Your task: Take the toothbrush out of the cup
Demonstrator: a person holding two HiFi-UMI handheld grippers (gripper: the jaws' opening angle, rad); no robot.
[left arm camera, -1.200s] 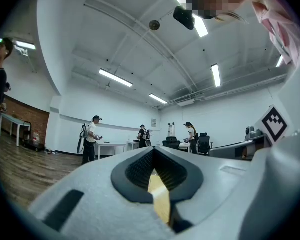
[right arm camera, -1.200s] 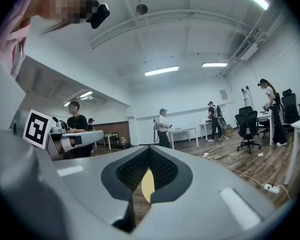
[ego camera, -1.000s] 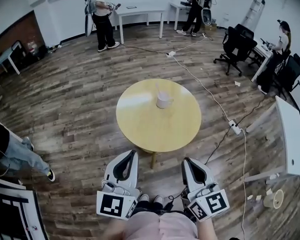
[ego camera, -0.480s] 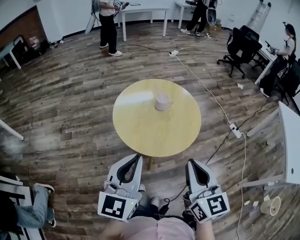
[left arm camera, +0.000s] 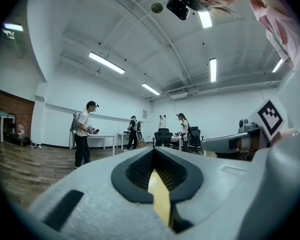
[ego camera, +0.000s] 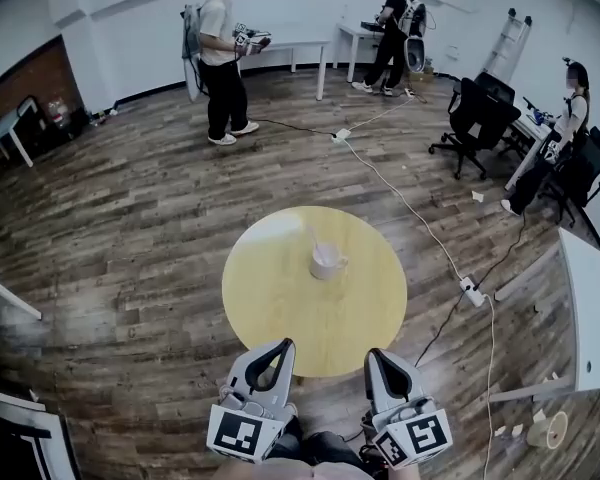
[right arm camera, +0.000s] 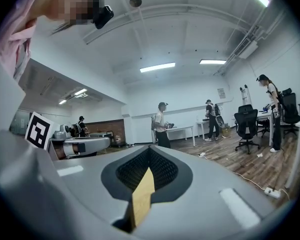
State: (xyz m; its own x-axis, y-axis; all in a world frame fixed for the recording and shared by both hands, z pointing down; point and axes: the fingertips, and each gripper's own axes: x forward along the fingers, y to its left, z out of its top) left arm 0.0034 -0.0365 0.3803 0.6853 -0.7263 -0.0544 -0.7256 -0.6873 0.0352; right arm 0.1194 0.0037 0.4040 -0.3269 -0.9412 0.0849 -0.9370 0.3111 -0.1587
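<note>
A white cup (ego camera: 326, 260) stands near the middle of the round yellow table (ego camera: 280, 308). A pale, thin toothbrush (ego camera: 312, 238) sticks up out of it, leaning slightly left. Both grippers hang at the table's near edge, pointing level toward it and well short of the cup. My left gripper (ego camera: 280, 347) is shut and holds nothing. My right gripper (ego camera: 378, 356) is shut and empty too. In the left gripper view (left arm camera: 154, 156) and the right gripper view (right arm camera: 149, 156) the jaws meet, with only a sliver of yellow tabletop showing between them.
A cable with a power strip (ego camera: 470, 290) runs over the wooden floor right of the table. A white desk (ego camera: 590, 308) stands at far right, office chairs (ego camera: 475, 113) behind it. A person (ego camera: 222, 58) stands at the back left, others by white tables.
The table and cup have come closer to both grippers, whose tips now reach the near edge. Both grippers stay shut. The person at the back left has stepped nearer.
</note>
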